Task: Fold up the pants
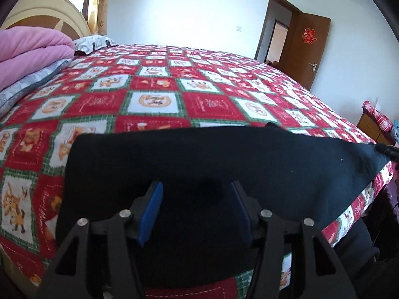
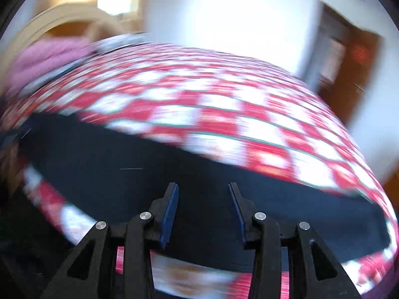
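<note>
Both jaws released, left gripper (image 1: 197, 194) and right gripper (image 2: 203, 196) hover over limp dark pants (image 1: 199, 157) on the bed (image 1: 154, 84) — best pinched at the hem corners.

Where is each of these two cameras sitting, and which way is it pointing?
Left wrist: sits on the left gripper, looking along its open blue fingers over the dark pants across the bed toward the door; nothing of the person shows for certain.
Right wrist: sits on the right gripper, fingers also open, above the pants; blurred.
Both show the pants, the checked bed, the pink blanket and the door.
</note>
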Tool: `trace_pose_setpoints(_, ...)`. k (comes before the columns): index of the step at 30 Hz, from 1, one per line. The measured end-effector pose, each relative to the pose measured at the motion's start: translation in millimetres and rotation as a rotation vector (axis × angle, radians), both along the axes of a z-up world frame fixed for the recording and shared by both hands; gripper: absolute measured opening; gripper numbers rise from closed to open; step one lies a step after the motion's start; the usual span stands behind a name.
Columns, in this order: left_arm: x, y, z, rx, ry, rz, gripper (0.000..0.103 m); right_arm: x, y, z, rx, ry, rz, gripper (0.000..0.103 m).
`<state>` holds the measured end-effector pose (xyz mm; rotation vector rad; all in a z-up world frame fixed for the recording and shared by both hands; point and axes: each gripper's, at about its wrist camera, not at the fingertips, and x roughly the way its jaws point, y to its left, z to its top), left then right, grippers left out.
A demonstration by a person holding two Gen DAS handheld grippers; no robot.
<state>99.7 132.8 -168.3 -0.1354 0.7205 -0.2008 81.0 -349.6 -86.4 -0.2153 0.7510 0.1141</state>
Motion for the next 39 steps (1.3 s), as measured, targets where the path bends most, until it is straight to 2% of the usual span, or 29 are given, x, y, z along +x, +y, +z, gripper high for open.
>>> trace_pose_setpoints(4, -5, 7, -1, 0.005, -0.023, 0.013, 0.058, -1, -131, 29, 0.09, -0.036, -0.346, 0.042)
trace_pose_setpoints(6, -7, 13, -1, 0.023, -0.033, 0.037, 0.058, -1, -185, 40, 0.14, -0.045, -0.478, 0.046)
trace_pose_setpoints(9, -7, 25, -6, 0.002, -0.043, 0.044, 0.057, -2, -237, 40, 0.199, -0.004, -0.575, 0.048)
trace_pose_setpoints(11, -9, 29, -7, -0.015, -0.055, 0.036, 0.056, 4, -260, 31, 0.265, 0.068, -0.578, 0.048)
trace_pose_setpoints(14, -11, 30, -6, -0.032, -0.065, 0.035, 0.056, 11, -270, 18, 0.362, 0.135, -0.542, 0.048)
trace_pose_setpoints(16, -11, 34, -5, -0.064, -0.072, 0.041, 0.056, 15, -277, 14, 0.442, 0.146, -0.53, 0.048)
trace_pose_setpoints(19, -13, 38, -1, -0.078, -0.095, 0.059, 0.056, 21, -281, 9, 0.495, 0.156, -0.535, 0.047)
trace_pose_setpoints(20, -14, 40, 0, -0.076, -0.102, 0.065, 0.057, 23, -283, 8, 0.499, 0.152, -0.537, 0.042)
trace_pose_setpoints(21, -14, 41, 1, -0.071, -0.109, 0.078, 0.06, 25, -282, 10, 0.505, 0.15, -0.529, 0.024)
trace_pose_setpoints(22, -14, 44, 2, -0.07, -0.113, 0.097, 0.062, 26, -281, 13, 0.509, 0.149, -0.512, 0.015)
trace_pose_setpoints(23, -14, 48, 0, -0.078, -0.11, 0.108, 0.063, 27, -279, 16, 0.504, 0.139, -0.503, 0.014)
trace_pose_setpoints(24, -13, 50, -1, -0.089, -0.107, 0.11, 0.063, 27, -276, 21, 0.492, 0.126, -0.491, 0.003)
trace_pose_setpoints(27, -13, 51, -4, -0.085, -0.117, 0.113, 0.063, 29, -261, 40, 0.455, 0.075, -0.425, 0.002)
trace_pose_setpoints(30, -14, 44, -5, -0.026, -0.129, 0.107, 0.063, 29, -245, 63, 0.43, 0.006, -0.363, 0.002)
trace_pose_setpoints(32, -16, 42, -5, -0.001, -0.135, 0.104, 0.063, 31, -240, 68, 0.382, 0.004, -0.37, 0.003)
trace_pose_setpoints(33, -17, 42, -6, 0.004, -0.137, 0.104, 0.063, 33, -241, 68, 0.376, 0.012, -0.377, 0.003)
trace_pose_setpoints(35, -17, 43, -6, 0.002, -0.14, 0.106, 0.063, 39, -245, 61, 0.369, 0.04, -0.39, 0.012)
trace_pose_setpoints(37, -17, 44, -7, 0.002, -0.142, 0.106, 0.063, 43, -251, 51, 0.34, 0.058, -0.429, 0.05)
trace_pose_setpoints(38, -18, 44, -7, 0.005, -0.143, 0.107, 0.063, 44, -256, 45, 0.346, 0.078, -0.442, 0.055)
trace_pose_setpoints(39, -18, 44, -7, 0.008, -0.144, 0.108, 0.063, 44, -260, 39, 0.358, 0.097, -0.455, 0.055)
